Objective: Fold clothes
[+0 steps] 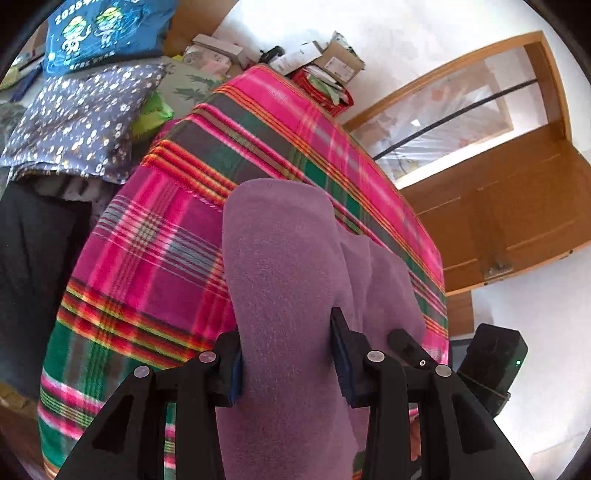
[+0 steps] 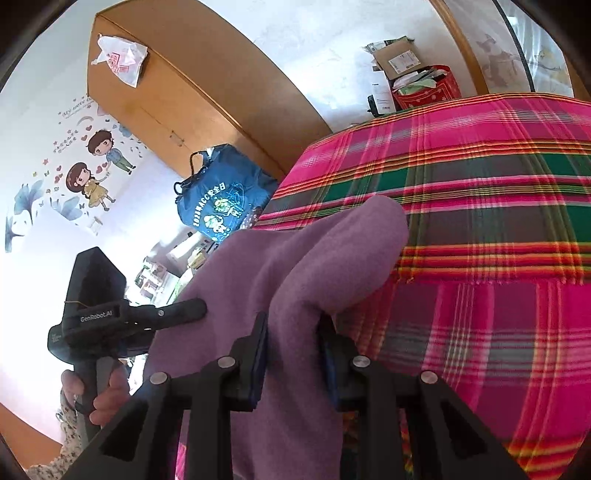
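Observation:
A purple fleece garment [image 1: 280, 266] is lifted over a bed spread with a pink, green and orange plaid blanket [image 1: 155, 251]. My left gripper [image 1: 286, 360] is shut on a thick bunched fold of it, the cloth filling the gap between the pads. In the right wrist view the same purple garment [image 2: 314, 266] hangs bunched, and my right gripper [image 2: 291, 352] is shut on another fold. The left gripper [image 2: 184, 312] shows there at the left, held by a person's hand [image 2: 107, 395]. The right gripper's finger [image 1: 404, 341] shows beside the cloth in the left wrist view.
Pillows and a blue printed bag [image 1: 107, 33] lie at the bed's head, with boxes and a red bag [image 1: 325, 88] behind. A wooden door with a glass pane [image 1: 491, 177] stands right of the bed. A wooden wardrobe [image 2: 173, 96] lines the wall.

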Tool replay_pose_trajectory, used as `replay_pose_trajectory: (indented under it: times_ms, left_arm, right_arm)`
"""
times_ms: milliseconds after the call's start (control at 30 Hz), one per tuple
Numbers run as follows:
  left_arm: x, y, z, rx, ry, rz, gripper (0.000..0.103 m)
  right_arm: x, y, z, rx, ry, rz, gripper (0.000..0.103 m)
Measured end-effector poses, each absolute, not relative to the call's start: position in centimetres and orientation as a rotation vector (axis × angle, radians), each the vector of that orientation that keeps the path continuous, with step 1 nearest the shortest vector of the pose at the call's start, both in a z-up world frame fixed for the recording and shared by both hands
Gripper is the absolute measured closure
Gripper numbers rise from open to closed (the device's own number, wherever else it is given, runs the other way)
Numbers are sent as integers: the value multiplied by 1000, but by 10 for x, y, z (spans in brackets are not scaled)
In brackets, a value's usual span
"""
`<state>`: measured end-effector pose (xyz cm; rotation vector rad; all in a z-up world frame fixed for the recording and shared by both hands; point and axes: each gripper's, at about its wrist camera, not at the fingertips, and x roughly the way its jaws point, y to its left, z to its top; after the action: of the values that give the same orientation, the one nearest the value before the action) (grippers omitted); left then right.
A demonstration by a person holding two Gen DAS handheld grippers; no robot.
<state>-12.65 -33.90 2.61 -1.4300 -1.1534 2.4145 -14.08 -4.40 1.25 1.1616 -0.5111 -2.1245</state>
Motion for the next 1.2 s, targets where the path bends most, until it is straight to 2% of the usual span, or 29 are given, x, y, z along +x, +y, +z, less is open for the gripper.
replay_pose_trajectory:
  times_ms: [200, 333, 567, 700, 900, 1033, 1200]
  left_arm:
    - [-127, -347, 7, -1455, -1177, 2396, 62]
    - [-123, -343, 7, -1461, -1124, 2420, 55]
    - [-111, -331, 17, -1497, -1032, 2517, 54]
    - [-95, -330, 18, -1490, -1026, 2556, 54]
    - [-65, -319, 23, -1483, -972, 2610, 54]
    - [-55, -314, 21, -1511, -942, 2621, 54]
    - [-44, -310, 19, -1522, -940, 2643, 52]
  right_arm:
    - [-149, -39, -4, 1229, -503, -2145, 75]
    - [-147, -37, -10, 1241, -479, -2152, 71]
    - [-130, -40, -4, 1259, -345, -2225, 65]
    - [-111, -39, 4, 1251, -261, -2285, 65]
    - [-63, -46, 27, 1058, -80, -2363, 65]
    - [-46, -61, 17, 1091, 42, -2311, 65]
    - [-39, -57, 6, 1159, 36, -2322, 65]
